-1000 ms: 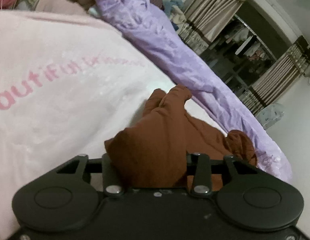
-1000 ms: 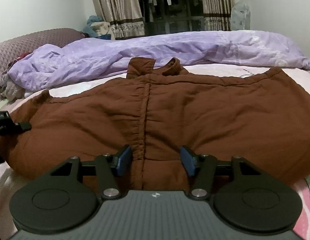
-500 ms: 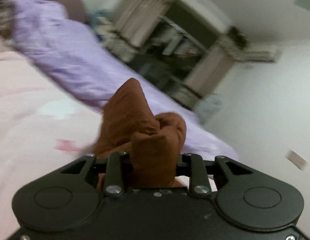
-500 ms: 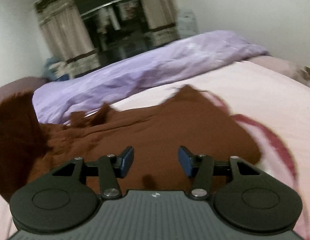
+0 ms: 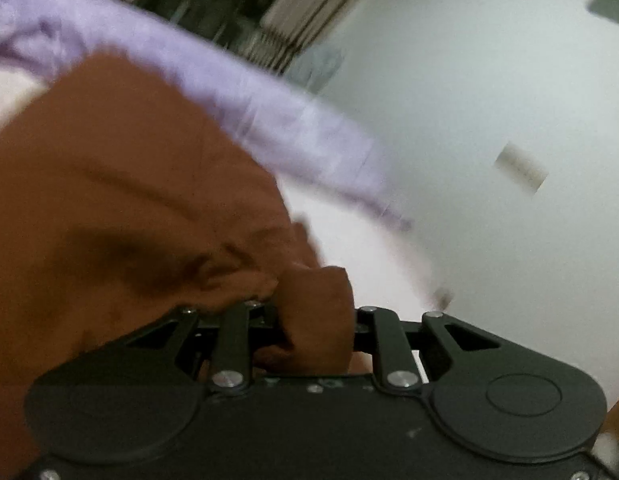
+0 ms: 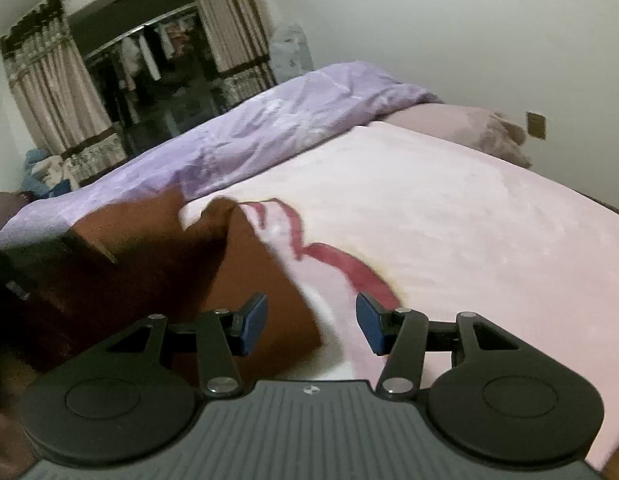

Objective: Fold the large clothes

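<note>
The left tongs (image 5: 309,332) pinch a bunch of the brown coat (image 5: 121,184) — its bulk lies left of the spread, empty right tongs (image 6: 311,326) — on the bed (image 6: 449,208).

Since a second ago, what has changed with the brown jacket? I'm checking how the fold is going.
The left tongs, shut on a bunch of the brown jacket, have swept it across, so that end now lies folded over the rest. In the right wrist view the jacket has slid left, baring the pink blanket. The right tongs stayed open and empty; the purple duvet stayed put.
</note>
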`<state>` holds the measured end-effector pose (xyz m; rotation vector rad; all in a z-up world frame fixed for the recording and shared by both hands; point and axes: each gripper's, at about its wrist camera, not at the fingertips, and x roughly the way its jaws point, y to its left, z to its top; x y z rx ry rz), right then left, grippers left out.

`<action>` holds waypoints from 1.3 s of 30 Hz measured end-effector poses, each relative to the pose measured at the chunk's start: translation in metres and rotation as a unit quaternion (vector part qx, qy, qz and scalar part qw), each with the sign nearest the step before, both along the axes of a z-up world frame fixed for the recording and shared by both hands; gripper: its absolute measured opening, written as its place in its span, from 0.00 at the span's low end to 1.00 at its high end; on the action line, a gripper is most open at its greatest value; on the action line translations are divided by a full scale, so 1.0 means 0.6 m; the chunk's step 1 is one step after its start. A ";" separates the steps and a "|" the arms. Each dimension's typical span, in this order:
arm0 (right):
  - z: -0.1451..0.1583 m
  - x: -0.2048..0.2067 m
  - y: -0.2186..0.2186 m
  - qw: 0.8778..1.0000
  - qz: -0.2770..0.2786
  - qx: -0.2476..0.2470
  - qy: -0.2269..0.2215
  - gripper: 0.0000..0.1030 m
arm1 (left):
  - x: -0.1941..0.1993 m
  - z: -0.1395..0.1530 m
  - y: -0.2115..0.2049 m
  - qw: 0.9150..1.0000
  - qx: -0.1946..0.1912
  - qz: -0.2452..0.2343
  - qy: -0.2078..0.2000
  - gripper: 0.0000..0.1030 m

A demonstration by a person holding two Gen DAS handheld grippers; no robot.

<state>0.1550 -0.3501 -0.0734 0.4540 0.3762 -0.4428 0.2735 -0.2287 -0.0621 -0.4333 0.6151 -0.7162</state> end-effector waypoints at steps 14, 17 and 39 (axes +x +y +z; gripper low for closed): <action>0.019 -0.034 -0.005 0.992 0.072 0.078 -0.065 0.62 | -0.102 0.107 0.142 0.995 -0.043 -0.027 -0.089 0.76; 0.010 -0.033 -0.004 0.977 0.124 0.144 -0.096 0.71 | -0.148 0.104 0.222 0.991 0.019 0.030 -0.129 0.77; -0.014 0.107 0.015 0.961 0.151 0.223 -0.062 0.70 | -0.122 -0.034 0.232 0.978 0.180 0.095 -0.040 0.77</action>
